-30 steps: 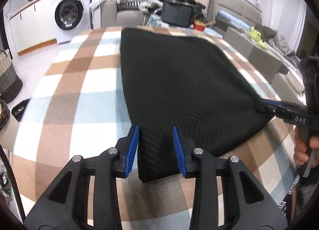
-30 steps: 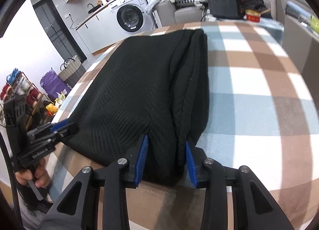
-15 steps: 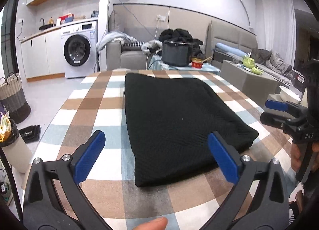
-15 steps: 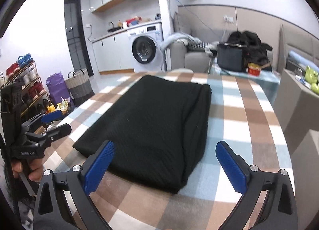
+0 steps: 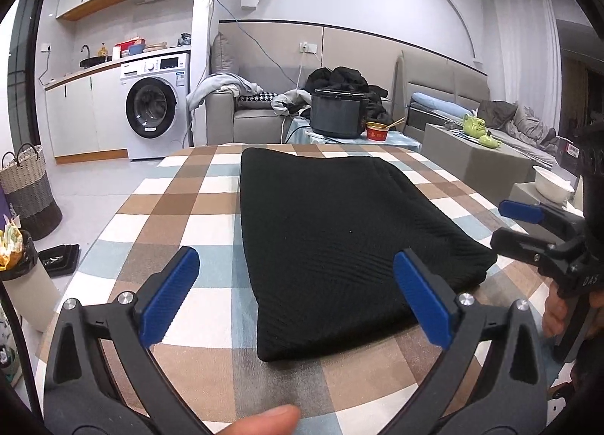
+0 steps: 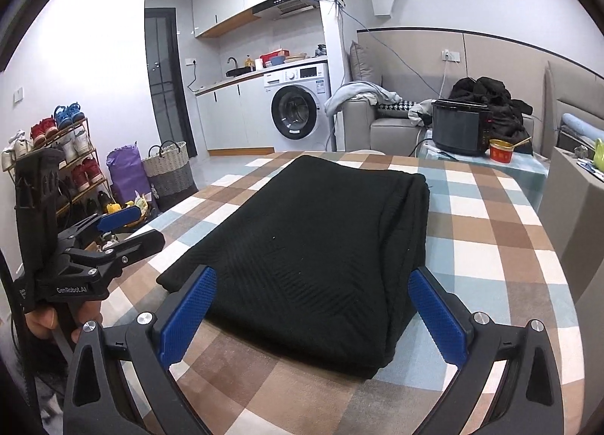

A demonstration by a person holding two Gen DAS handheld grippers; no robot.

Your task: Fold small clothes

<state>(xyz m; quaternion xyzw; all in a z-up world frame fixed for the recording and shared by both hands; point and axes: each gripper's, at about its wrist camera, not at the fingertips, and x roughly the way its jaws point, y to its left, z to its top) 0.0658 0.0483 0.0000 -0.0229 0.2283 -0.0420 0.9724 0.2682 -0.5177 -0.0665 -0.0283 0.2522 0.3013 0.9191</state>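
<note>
folded black knit garment (image 5: 339, 242) flat on checked table (image 5: 181, 208). left claw (image 5: 294, 299) spread wide, holding nothing, near garment's front edge. right claw (image 6: 313, 318) likewise spread, empty. "genrobot.ai" readable on left claw body, "das" on right.

Even, cool indoor light fills both views, brightest on the white walls near the top of each frame. The black garment (image 5: 332, 242) swallows most detail, its knit ribs only faintly lit, and casts a thin soft shadow on the checked tablecloth (image 5: 181, 208). Fisheye bending curves the edges, black vignette fills the corners, and focus is sharp throughout.
</note>
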